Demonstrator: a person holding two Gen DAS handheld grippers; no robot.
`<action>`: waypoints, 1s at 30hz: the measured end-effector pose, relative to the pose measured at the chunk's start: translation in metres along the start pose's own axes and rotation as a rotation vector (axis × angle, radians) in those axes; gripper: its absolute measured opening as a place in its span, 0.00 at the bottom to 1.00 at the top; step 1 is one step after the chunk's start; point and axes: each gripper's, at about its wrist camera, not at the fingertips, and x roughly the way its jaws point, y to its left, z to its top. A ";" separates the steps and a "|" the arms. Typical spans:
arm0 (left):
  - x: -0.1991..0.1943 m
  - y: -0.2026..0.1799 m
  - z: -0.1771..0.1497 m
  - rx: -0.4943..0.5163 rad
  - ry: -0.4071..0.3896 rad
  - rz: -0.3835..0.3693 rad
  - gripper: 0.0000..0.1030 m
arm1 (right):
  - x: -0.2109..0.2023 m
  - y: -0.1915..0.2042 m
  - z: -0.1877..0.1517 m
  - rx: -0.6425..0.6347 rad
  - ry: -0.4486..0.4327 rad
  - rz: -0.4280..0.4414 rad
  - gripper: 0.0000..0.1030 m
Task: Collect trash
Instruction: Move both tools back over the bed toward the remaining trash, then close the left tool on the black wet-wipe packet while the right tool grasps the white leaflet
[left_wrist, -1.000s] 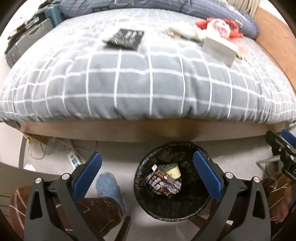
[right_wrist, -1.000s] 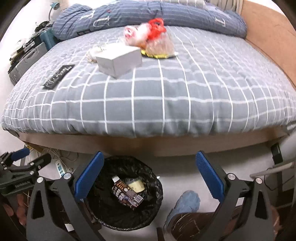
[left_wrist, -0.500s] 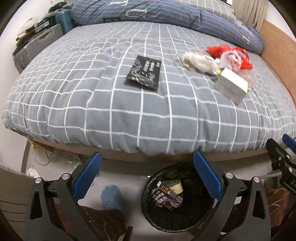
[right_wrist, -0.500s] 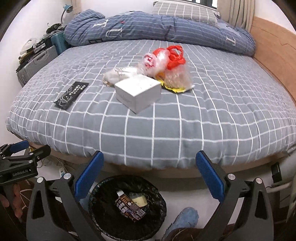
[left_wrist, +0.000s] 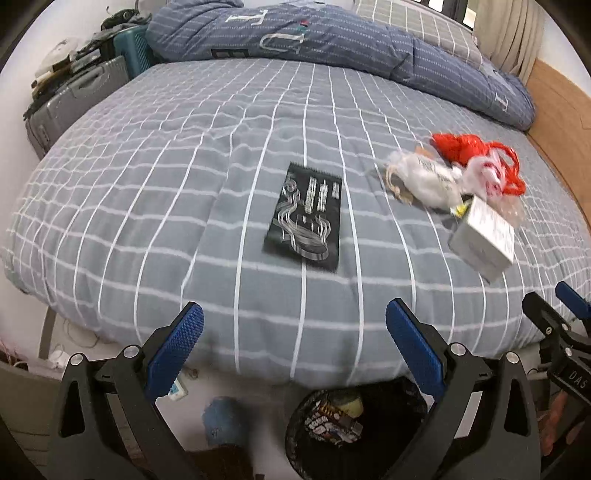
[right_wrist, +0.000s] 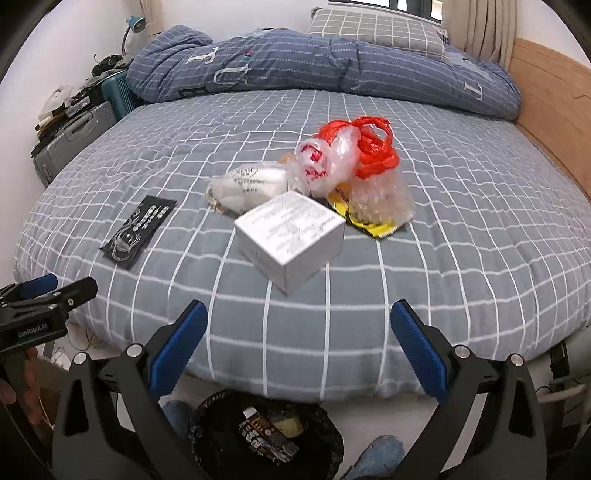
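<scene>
Suitcases flank bed; folded duvet behind trash.

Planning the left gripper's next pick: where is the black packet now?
The black packet lies flat on the bed, dead ahead in the left wrist view and apart from the pile; in the right wrist view it sits far left of the white box.

The checked bed carries a black packet, white box and bags.
</scene>
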 end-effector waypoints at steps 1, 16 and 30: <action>0.003 0.000 0.005 0.002 -0.001 0.001 0.94 | 0.004 0.000 0.004 0.002 -0.001 0.000 0.93; 0.051 -0.012 0.050 0.048 0.014 0.026 0.94 | 0.059 0.009 0.042 0.021 0.020 -0.004 0.93; 0.088 -0.020 0.066 0.077 0.051 0.049 0.93 | 0.090 0.015 0.049 0.028 0.044 -0.028 0.93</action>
